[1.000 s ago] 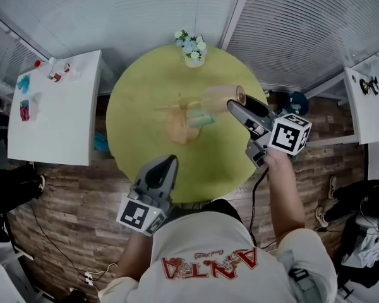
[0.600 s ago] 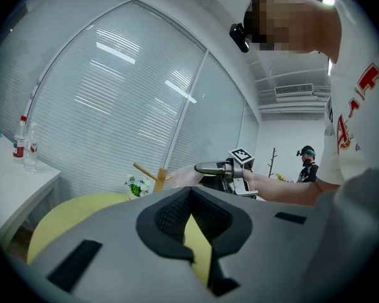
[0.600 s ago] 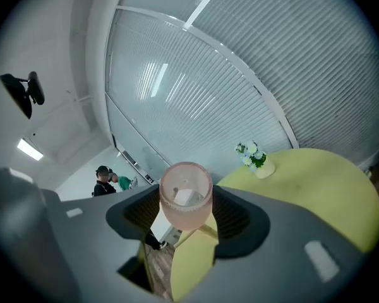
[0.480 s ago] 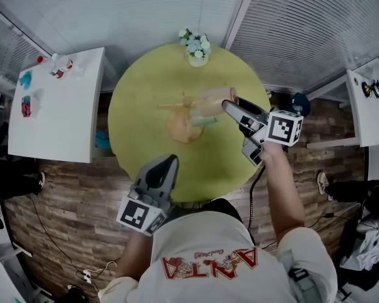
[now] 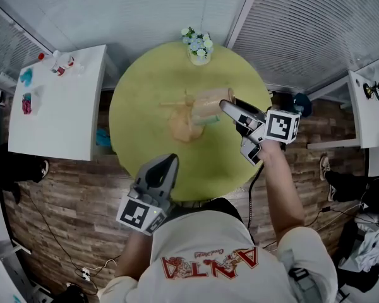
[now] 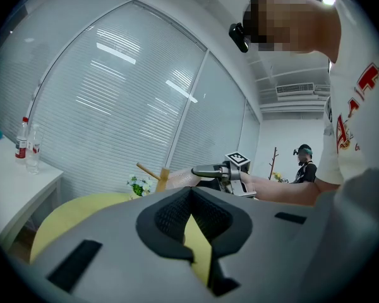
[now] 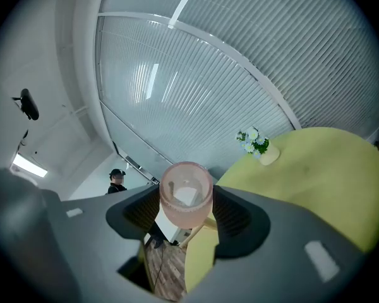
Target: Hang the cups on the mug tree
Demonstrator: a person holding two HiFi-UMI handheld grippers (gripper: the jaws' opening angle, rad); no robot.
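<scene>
Right gripper [image 5: 226, 107]: forearm stretched forward over the right edge of the table [image 5: 142, 87], gripper near level and pointing left toward the mug tree [image 5: 183, 113] at the table's middle. Its jaws stand wide, clamped on a pink cup [image 5: 210, 103] that lies on its side between the pads, just beside the tree's wooden pegs; whether cup and peg touch cannot be told. Left gripper [image 5: 169, 161]: held close to the body at the table's near edge, near level, pointing forward; jaws together at the tips, nothing between them. A flower vase [image 5: 199, 48] stands at the far rim.
</scene>
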